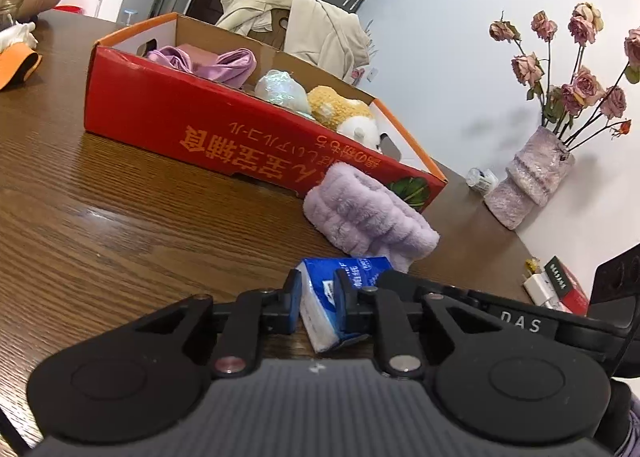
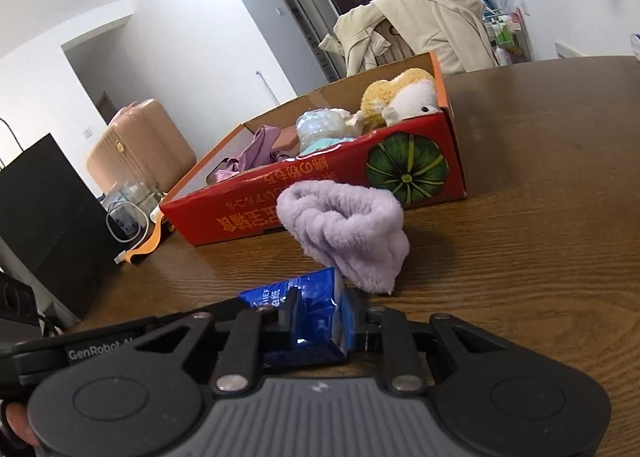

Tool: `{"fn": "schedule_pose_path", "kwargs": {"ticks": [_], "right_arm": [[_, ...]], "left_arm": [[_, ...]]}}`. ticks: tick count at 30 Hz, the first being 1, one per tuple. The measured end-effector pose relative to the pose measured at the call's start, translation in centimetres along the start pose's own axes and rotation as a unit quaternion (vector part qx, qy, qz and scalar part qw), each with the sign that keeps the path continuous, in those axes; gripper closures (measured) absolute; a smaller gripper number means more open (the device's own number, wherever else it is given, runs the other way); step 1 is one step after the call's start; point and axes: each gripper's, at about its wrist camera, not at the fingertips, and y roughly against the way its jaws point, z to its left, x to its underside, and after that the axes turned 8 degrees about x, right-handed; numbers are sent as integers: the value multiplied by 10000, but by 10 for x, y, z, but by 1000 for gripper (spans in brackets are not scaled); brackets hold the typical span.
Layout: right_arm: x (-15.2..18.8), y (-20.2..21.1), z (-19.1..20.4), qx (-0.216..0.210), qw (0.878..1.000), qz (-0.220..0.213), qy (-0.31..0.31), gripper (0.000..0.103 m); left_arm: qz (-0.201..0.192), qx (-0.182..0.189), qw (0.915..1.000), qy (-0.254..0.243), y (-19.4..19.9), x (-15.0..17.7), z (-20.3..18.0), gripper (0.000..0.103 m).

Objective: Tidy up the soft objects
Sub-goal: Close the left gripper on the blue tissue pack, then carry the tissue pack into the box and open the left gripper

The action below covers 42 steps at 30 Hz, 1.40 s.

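Note:
A blue and white tissue pack (image 1: pixel 320 305) sits between both grippers on the wooden table (image 1: pixel 120 217). My left gripper (image 1: pixel 318 299) is shut on one end of it; my right gripper (image 2: pixel 318 315) is shut on the other end of the pack (image 2: pixel 308 321). A lilac fluffy headband (image 1: pixel 368 217) lies just beyond, against the red cardboard box (image 1: pixel 192 125), and shows in the right wrist view (image 2: pixel 344 229) before the box (image 2: pixel 320 193). The box holds a yellow-white plush toy (image 1: pixel 340 113), an iridescent pouch (image 1: pixel 280 91) and purple satin cloth (image 1: pixel 216 61).
A vase of dried roses (image 1: pixel 532 173) stands at the table's right edge by the wall, with a small red box and charger (image 1: pixel 556 289) nearer. An orange cap (image 1: pixel 16 65) lies far left. A black box (image 2: pixel 44 225) and cables (image 2: pixel 128 225) stand left in the right view.

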Motion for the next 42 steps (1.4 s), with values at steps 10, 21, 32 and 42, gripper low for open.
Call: {"fn": "schedule_pose_path", "kwargs": {"ticks": [10, 21, 32, 42], "right_arm": [[2, -1, -8, -141, 9998, -19, -101, 84], [22, 68, 39, -52, 9977, -547, 396, 87], [33, 121, 48, 17, 9939, -1080, 220, 87], [-49, 97, 42, 260, 9907, -1284, 363, 87]], "left_arm": [[75, 148, 9998, 82, -1, 4, 1, 75], [-352, 290, 9987, 232, 62, 21, -17, 77], [-613, 613, 9961, -176, 94, 18, -45, 77], [-527, 891, 9939, -376, 37, -74, -53, 77]]}}
